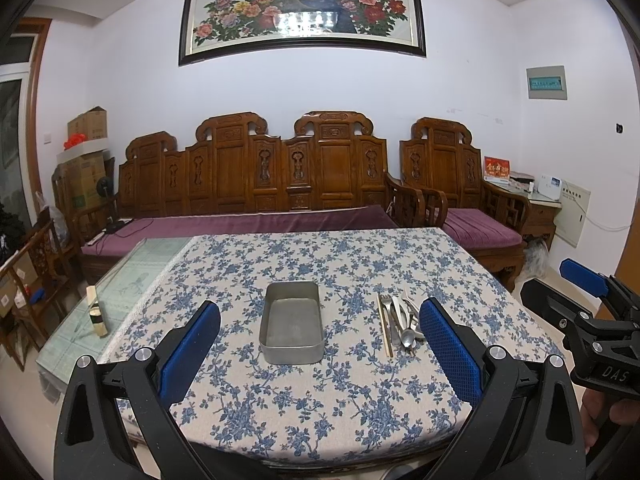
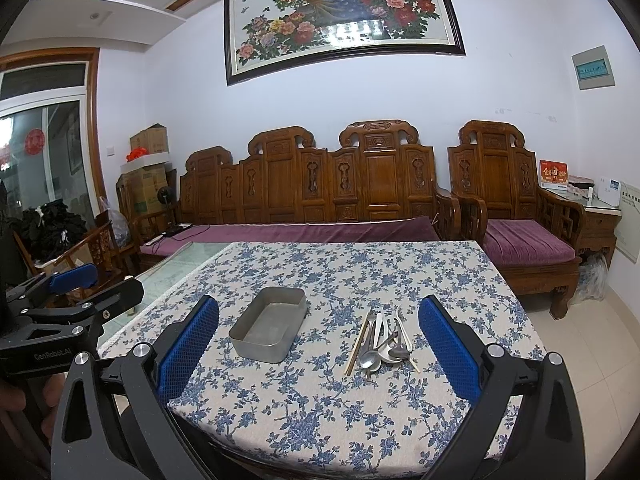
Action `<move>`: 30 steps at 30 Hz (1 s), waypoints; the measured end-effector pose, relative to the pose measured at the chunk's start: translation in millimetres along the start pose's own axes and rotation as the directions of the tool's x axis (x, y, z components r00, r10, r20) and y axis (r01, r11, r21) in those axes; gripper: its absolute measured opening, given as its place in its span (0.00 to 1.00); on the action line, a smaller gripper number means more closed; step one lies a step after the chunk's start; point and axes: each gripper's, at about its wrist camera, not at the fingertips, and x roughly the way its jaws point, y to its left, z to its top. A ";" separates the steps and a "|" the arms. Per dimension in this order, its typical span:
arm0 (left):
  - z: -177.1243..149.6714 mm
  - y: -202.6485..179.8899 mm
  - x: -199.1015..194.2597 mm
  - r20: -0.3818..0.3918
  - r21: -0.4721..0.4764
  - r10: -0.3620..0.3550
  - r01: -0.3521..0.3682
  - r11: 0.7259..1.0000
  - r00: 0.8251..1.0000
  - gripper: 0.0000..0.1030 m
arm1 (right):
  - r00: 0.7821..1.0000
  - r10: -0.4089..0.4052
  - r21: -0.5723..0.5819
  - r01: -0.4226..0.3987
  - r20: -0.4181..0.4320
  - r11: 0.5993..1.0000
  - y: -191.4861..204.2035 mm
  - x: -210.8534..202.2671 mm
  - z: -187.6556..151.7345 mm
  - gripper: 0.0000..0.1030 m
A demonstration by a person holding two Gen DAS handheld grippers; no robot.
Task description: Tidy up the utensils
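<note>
An empty rectangular metal tin (image 1: 292,322) (image 2: 269,328) sits on the blue-flowered tablecloth (image 1: 320,256) (image 2: 352,264). To its right lies a pile of utensils (image 1: 400,326) (image 2: 382,340): spoons, a fork and chopsticks. My left gripper (image 1: 320,344) hovers open above the table's near edge, with the tin between its blue pads in view and nothing held. My right gripper (image 2: 318,344) is open too, at a like height, its fingers framing both tin and pile. Each gripper shows at the other view's edge: the right gripper (image 1: 592,300), the left gripper (image 2: 76,280).
A small yellow box (image 1: 96,312) stands on the uncovered glass strip left of the cloth. Behind the table runs a carved wooden sofa (image 1: 256,184) with purple cushions, an armchair (image 1: 460,184) to its right. Cardboard boxes (image 1: 86,160) are stacked at the left wall.
</note>
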 end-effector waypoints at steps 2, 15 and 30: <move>0.1 -0.1 0.0 0.000 0.000 0.000 0.000 1.000 1.000 0.94 | 1.000 0.000 -0.001 0.000 0.000 1.000 -0.2 -0.6 0.1 0.98; 0.2 -0.7 -0.3 0.001 0.001 0.001 -0.001 1.000 1.000 0.94 | 1.000 0.001 0.000 -0.001 0.002 1.000 -1.8 -1.1 -0.3 0.98; -7.9 0.7 21.0 -0.064 0.003 -0.019 0.019 1.000 0.998 0.94 | 1.000 -0.002 -0.010 0.002 -0.028 1.000 -4.3 11.5 -10.8 0.98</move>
